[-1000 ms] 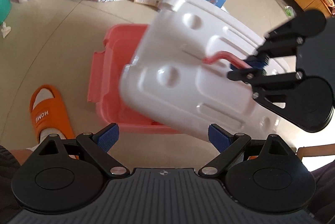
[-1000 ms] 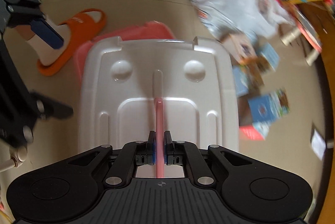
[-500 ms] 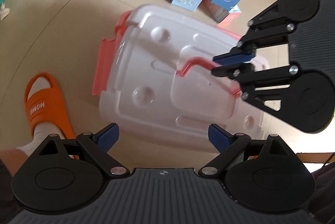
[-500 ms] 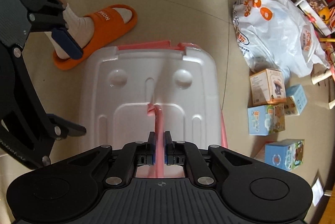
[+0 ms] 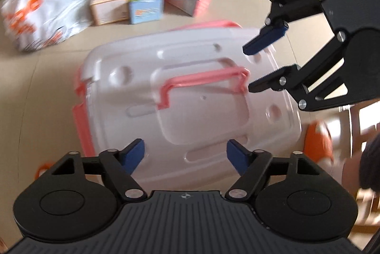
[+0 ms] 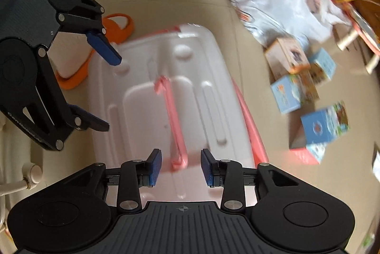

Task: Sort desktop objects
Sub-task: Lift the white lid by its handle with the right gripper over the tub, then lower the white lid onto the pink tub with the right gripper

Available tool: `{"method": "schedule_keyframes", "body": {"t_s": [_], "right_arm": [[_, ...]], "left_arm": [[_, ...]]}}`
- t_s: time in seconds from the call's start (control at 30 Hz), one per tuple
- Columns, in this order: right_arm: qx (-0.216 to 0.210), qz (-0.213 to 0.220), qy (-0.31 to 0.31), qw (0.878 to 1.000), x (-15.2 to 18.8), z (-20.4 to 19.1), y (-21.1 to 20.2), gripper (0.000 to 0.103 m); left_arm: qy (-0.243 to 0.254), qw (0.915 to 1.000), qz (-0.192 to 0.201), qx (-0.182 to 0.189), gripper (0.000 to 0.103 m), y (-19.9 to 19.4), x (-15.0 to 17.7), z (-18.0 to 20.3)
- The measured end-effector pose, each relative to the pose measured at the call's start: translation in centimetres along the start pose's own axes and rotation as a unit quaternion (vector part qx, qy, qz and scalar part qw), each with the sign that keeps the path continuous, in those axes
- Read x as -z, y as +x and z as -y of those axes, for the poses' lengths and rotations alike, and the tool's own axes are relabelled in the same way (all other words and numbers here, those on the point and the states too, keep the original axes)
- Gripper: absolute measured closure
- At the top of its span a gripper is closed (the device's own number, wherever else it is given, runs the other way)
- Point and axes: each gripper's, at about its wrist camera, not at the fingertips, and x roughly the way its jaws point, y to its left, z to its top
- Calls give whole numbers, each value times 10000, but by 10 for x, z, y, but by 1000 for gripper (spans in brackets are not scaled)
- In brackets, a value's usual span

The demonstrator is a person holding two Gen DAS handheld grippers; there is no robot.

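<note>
The right gripper (image 6: 181, 168) has just let its jaws part off the pink handle (image 6: 174, 125), leaving the white lid (image 5: 190, 97) seated on the bin, while the left gripper (image 5: 185, 155), jaws narrowing but apart and empty, hovers over it.

Left gripper (image 5: 185, 155): pointing steeply down, blue-padded fingers (image 5: 134, 154) apart, jaws just been closing, nothing pressed between them. Right gripper (image 6: 181, 167): pointing steeply down, fingers (image 6: 155, 167) parted, jaws just been opening, pads clear of contact.
</note>
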Motion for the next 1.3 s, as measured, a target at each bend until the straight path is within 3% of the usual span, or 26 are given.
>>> {"method": "schedule_keyframes", "body": {"t_s": [0.13,0.3,0.43,0.5,0.63,0.77,1.13,1.3], "right_arm": [[-13,149,105,9998,12,-7,0,70],[243,127,106,9996,16,-11,7,75],[212,175,310,9991,16,-4,9,82],[125,227,452,9986,15,0,9,82],[27,244,504,9984,14,1,13,85],[12,122,481,9988,10,0,19,91],[-33,-29,182,9998,6,-9,19,93],[177,95,-496,9986,7,-26,16,94]], "left_arm": [[677,9973,-176,-239,42,7,-15,5],[1140,9921,-148,-502,52,17,-25,6],[1266,9909,-45,-449,56,23,-27,10],[1350,9898,4,-454,65,24,-30,12],[1360,9896,44,-465,67,25,-31,14],[1380,9894,-73,-456,80,24,-33,11],[1855,9807,-166,-600,82,19,-22,18],[1840,9809,-155,-612,82,20,-21,18]]}}
